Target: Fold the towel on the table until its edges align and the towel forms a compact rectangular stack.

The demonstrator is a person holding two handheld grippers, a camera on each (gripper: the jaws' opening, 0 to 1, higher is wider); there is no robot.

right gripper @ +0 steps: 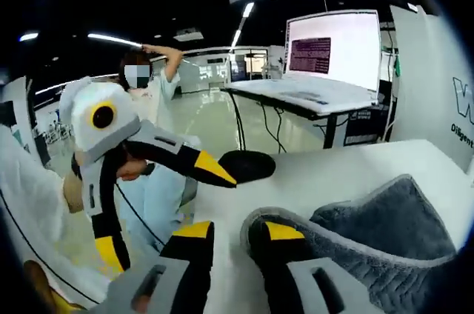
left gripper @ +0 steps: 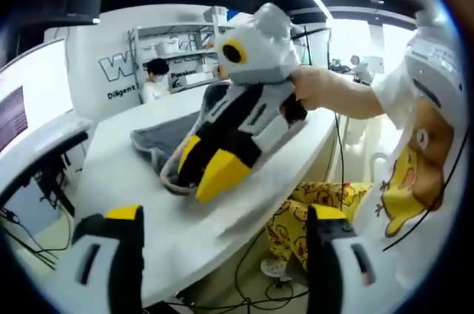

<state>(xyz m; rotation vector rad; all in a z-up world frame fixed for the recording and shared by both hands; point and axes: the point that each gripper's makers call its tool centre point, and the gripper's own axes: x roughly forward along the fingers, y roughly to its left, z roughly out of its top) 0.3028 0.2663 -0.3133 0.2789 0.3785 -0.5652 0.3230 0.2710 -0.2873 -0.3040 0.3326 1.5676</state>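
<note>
One white table carries one grey towel, bunched near the edge. The right hand-held gripper is much nearer: its jaws pinch the towel's pale hem. The left hand-held gripper hangs spread and empty, well apart from the towel.

I see a fuzzy grey cloth towel, smooth glossy white table, hard plastic right gripper
</note>
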